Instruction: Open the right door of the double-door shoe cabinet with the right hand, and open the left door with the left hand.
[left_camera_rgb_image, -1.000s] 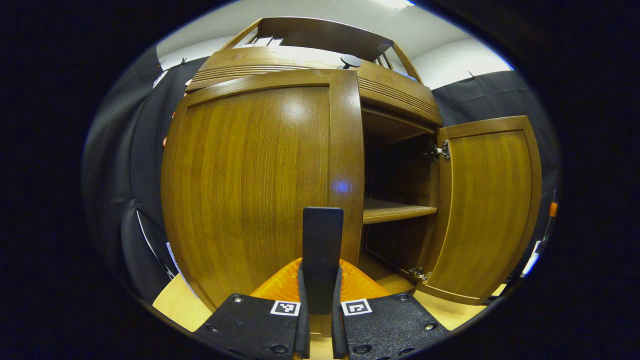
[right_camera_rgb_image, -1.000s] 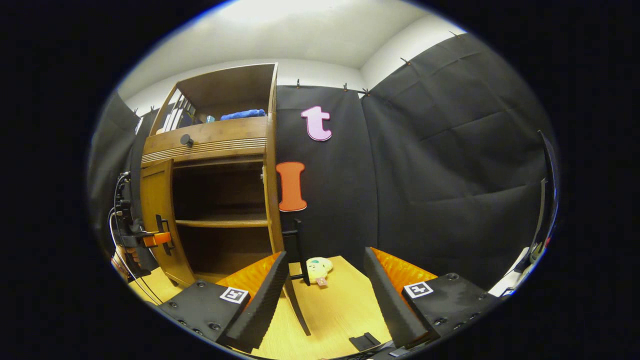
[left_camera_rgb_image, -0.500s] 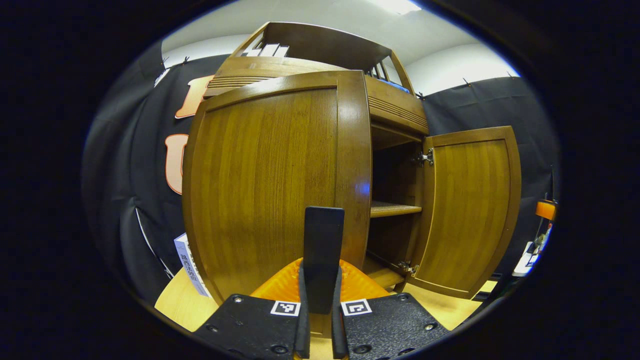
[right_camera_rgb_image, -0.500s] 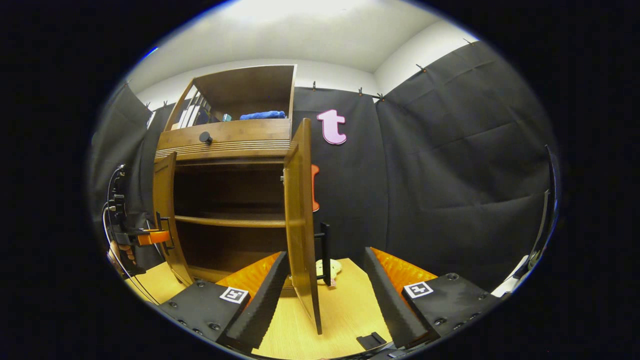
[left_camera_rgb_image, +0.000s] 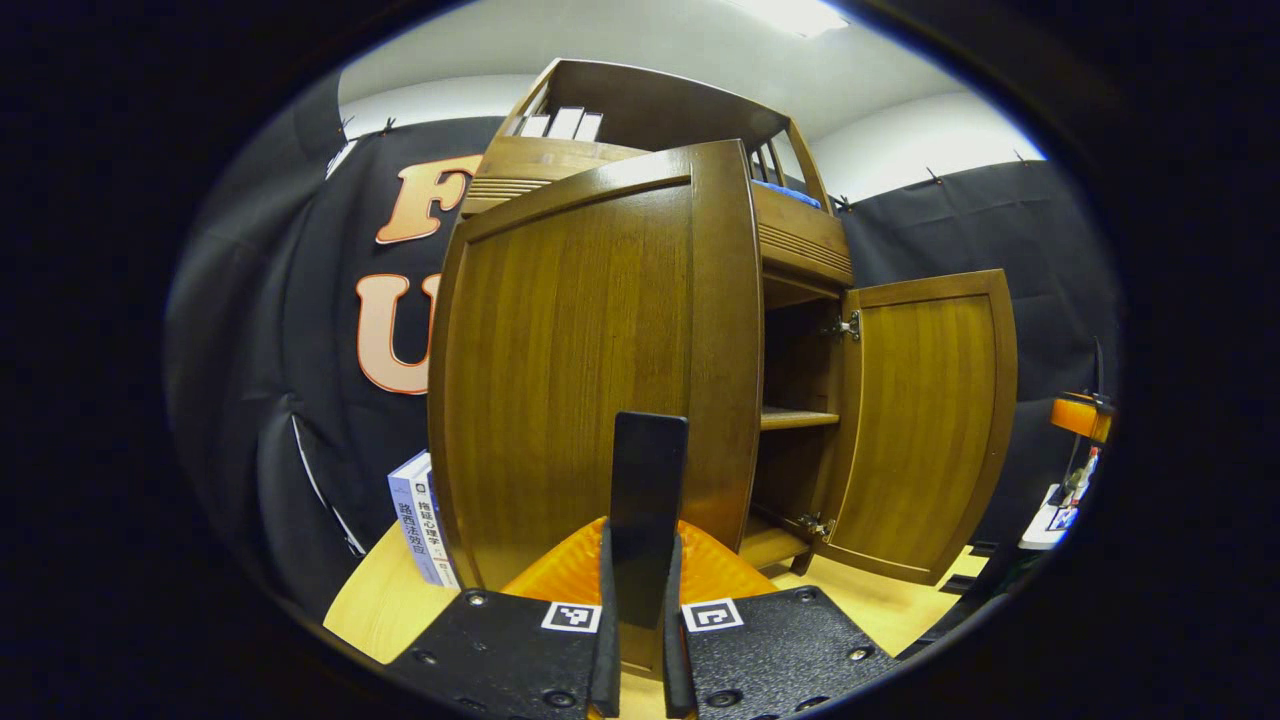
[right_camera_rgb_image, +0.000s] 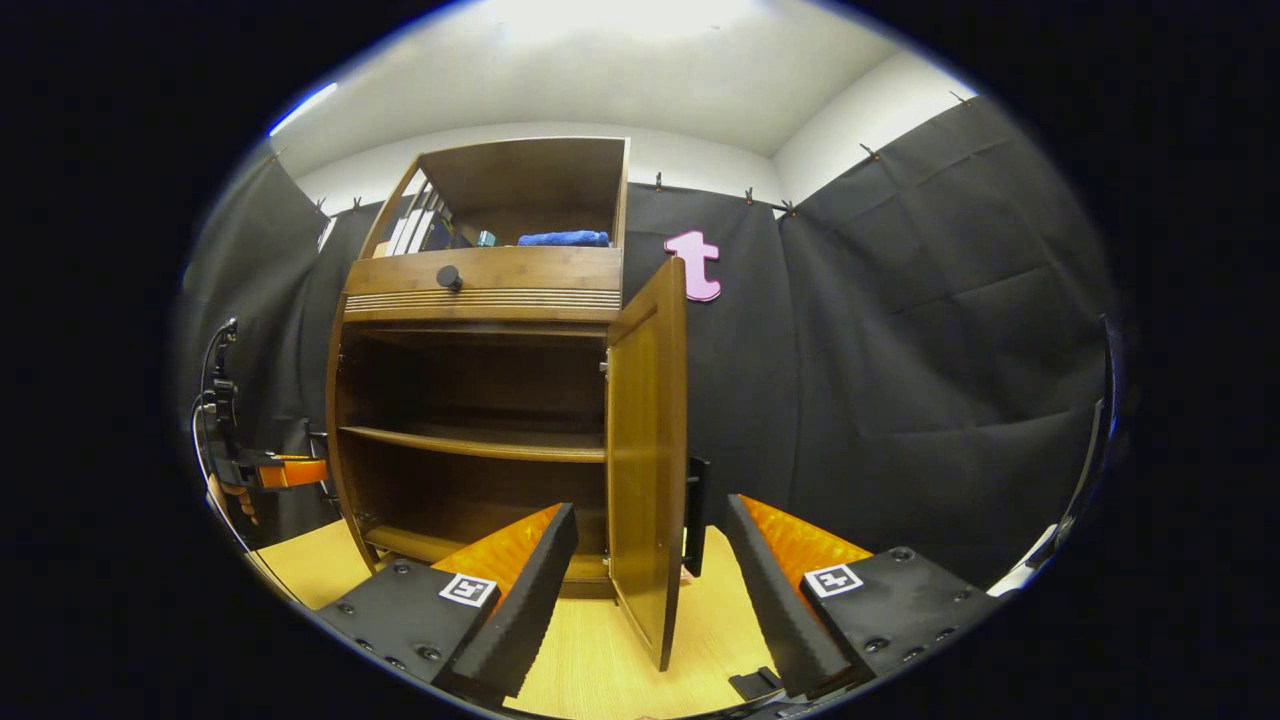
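Wooden tabletop (right_camera_rgb_image: 610, 680) underfoot; left gripper (left_camera_rgb_image: 640, 560) pinches the left door's handle (left_camera_rgb_image: 648, 500); right gripper (right_camera_rgb_image: 650, 590) gapes wide, touching nothing.

Each hand-held gripper (right_camera_rgb_image: 650, 590) has an orange ribbed body, screwed black plates, square markers, perhaps cabled.

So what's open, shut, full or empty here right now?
Left door: swung open, handle clamped in the left gripper.
Right door: open, nothing holding it.
Right gripper: open, empty.
Cabinet shelf: bare.
Drawer: shut.
Top shelf: holds a blue cloth.
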